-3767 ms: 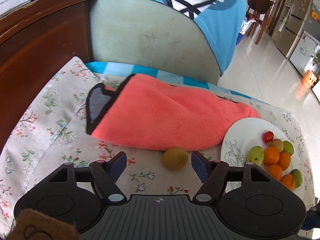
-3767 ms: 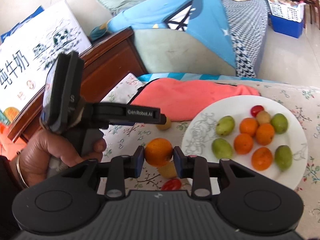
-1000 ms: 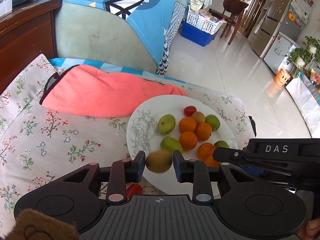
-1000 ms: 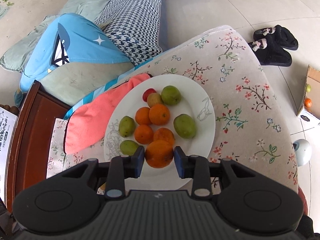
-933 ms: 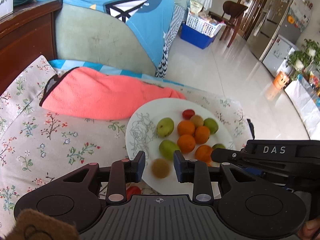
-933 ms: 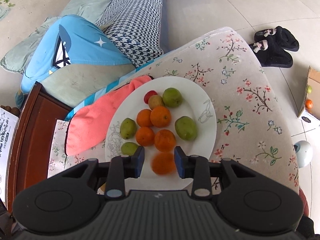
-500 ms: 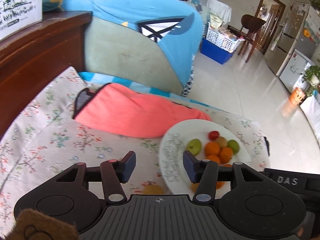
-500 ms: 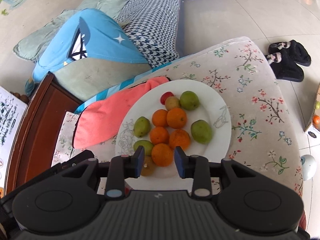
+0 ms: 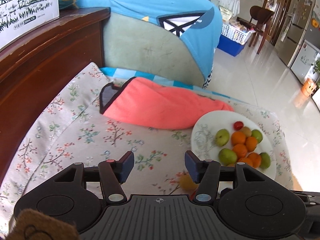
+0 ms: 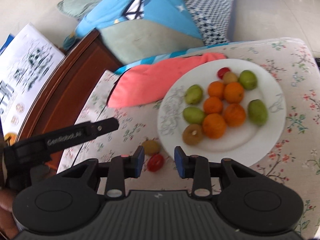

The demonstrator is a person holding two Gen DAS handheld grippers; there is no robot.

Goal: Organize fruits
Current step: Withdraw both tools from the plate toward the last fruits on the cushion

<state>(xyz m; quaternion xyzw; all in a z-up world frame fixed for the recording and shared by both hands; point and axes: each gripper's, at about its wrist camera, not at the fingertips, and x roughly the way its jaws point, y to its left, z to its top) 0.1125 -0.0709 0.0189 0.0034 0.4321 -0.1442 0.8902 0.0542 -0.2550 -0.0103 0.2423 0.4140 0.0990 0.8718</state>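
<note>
The flowered cloth (image 9: 84,132) covered the whole surface, with dark wood furniture (image 9: 40,60) along one side and a milk carton (image 9: 26,6) standing on top of it. Beyond the cloth a blue garment (image 9: 160,6) was draped over a green cushion (image 9: 144,52). A coral towel (image 9: 160,108) lay across the far part of the cloth, its end touching the plate's rim.

The white plate (image 10: 268,140) sat on the cloth, holding the gathered fruit — five oranges (image 10: 214,125) bunched in the middle, four green fruits (image 10: 257,112) around them, a brown kiwi (image 10: 192,134) at the near edge, a second small brown fruit (image 10: 230,77) and a red one (image 10: 223,72) at the far edge.

Two fruits lay off the plate, on the cloth just beside its near rim: a yellowish fruit (image 10: 151,147) and a red tomato (image 10: 155,162), close together.

The left gripper (image 9: 159,165) hovered over bare cloth, its jaws spread wide and holding nothing. The right gripper (image 10: 159,161) hung just above the tomato — jaws parted, gripping nothing, the tomato showing in the gap between them.
</note>
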